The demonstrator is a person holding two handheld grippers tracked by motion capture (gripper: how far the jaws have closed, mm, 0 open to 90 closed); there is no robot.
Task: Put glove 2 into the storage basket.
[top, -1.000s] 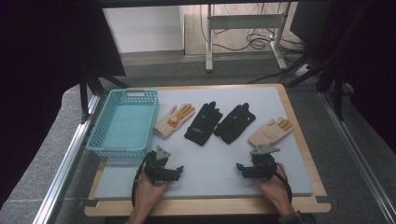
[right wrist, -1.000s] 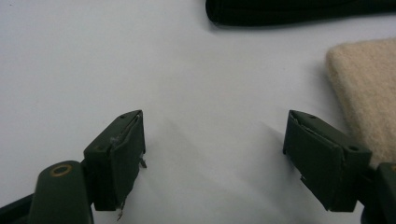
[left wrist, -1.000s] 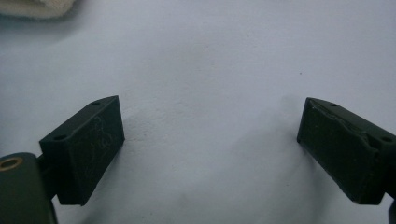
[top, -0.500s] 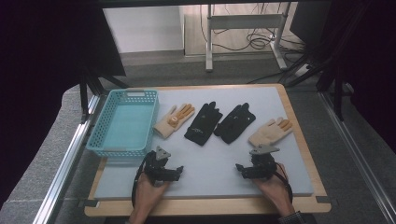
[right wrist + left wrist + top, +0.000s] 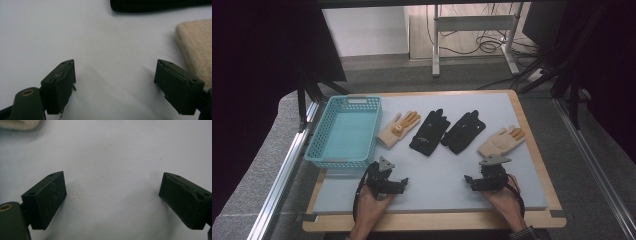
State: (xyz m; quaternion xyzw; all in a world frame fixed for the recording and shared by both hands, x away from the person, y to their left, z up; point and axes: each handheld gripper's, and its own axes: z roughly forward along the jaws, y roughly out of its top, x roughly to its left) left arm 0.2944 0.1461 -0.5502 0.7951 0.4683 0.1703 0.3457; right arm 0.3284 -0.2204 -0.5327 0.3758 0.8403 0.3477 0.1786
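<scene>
Both my left gripper (image 5: 403,183) and right gripper (image 5: 468,181) rest wide apart and empty on the bench (image 5: 437,175). Four gloves lie in a row beyond them, right of the blue basket (image 5: 343,131). The beige glove (image 5: 501,141) nearest my right gripper looks soft and limp; I'd pinch its cuff.

I am working in what looks like a lab or test workspace. My desk (image 5: 532,145) is a wooden board topped with a pale grey mat, framed by metal rails (image 5: 282,175) and dark curtains (image 5: 257,70). Beyond it, grey carpet, a white metal stand (image 5: 472,30) and loose cables (image 5: 482,45) on the floor.
</scene>
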